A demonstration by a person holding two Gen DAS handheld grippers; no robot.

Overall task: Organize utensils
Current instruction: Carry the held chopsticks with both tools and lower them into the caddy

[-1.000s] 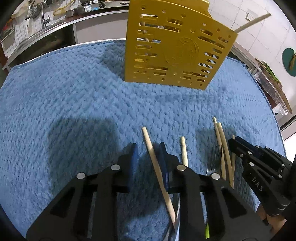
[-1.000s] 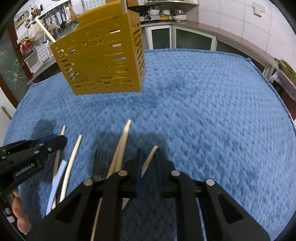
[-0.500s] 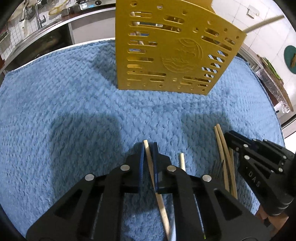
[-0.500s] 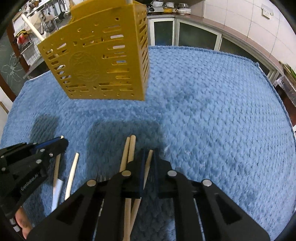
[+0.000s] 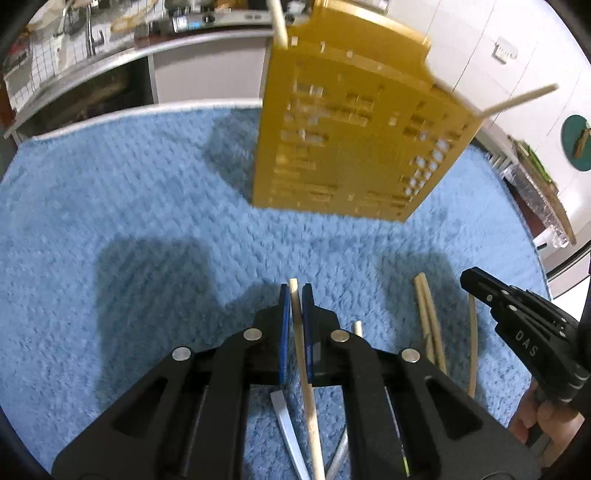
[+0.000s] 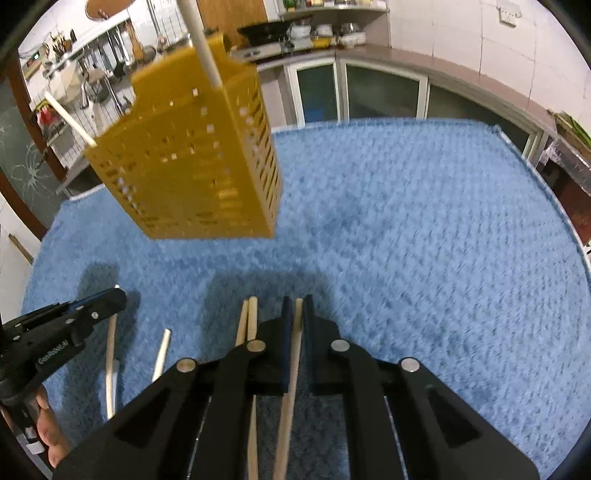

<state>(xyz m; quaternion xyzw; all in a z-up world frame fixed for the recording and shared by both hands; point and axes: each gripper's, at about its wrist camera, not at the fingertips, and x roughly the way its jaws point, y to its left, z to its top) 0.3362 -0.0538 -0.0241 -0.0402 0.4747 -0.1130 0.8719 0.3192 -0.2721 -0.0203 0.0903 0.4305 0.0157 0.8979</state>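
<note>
Before the yellow caddy [image 5: 354, 140], both hand-held grippers [image 5: 294, 295] [image 6: 296, 308] clamped on chopsticks [image 5: 303, 365] [image 6: 291, 373].

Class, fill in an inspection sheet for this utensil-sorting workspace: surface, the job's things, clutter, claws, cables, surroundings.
Surface: blue textured towel covering the table.
Job's things: yellow slotted utensil holder standing upright, two chopsticks poking out of its top; loose chopsticks lying on the towel; what looks like a metal utensil handle beside them.
Clutter: nothing seen.
Claws: left claw shut on a chopstick; right claw shut on another chopstick.
Cables: nothing seen.
Surroundings: kitchen counter with sink, cabinets with glass doors, tiled wall.
</note>
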